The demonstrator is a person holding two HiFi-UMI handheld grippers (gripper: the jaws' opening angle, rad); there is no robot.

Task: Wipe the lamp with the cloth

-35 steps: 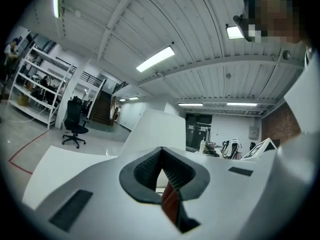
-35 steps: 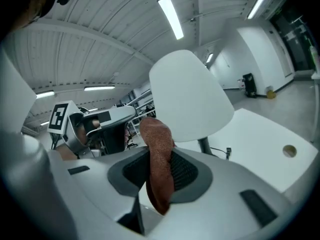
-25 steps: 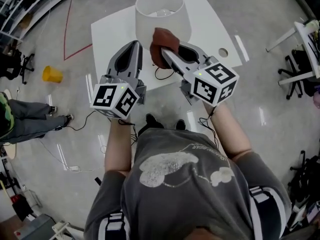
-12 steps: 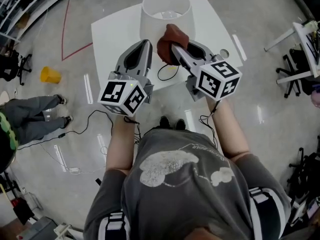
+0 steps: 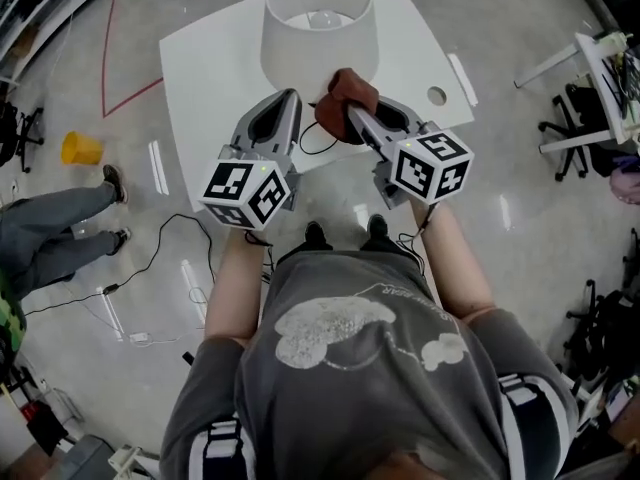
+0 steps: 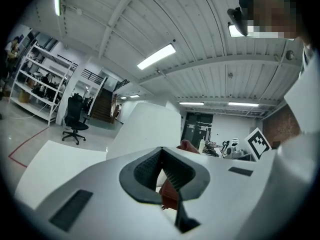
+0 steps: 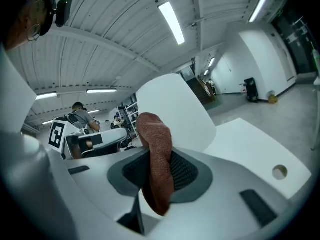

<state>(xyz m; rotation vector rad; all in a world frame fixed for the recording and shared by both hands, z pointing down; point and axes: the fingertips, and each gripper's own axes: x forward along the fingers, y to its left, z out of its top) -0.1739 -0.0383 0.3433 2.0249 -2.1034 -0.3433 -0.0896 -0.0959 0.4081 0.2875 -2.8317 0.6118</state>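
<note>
Right gripper (image 7: 159, 156) clamps cloth (image 7: 155, 129) (plain only in its view) beside lamp (image 5: 318, 28).

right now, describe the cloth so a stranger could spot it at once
Find the white table with the white lamp on it. At the lamp's near side, the right tool grips a bunched cloth. It alone is rust-brown; everything around it is white or grey.
</note>
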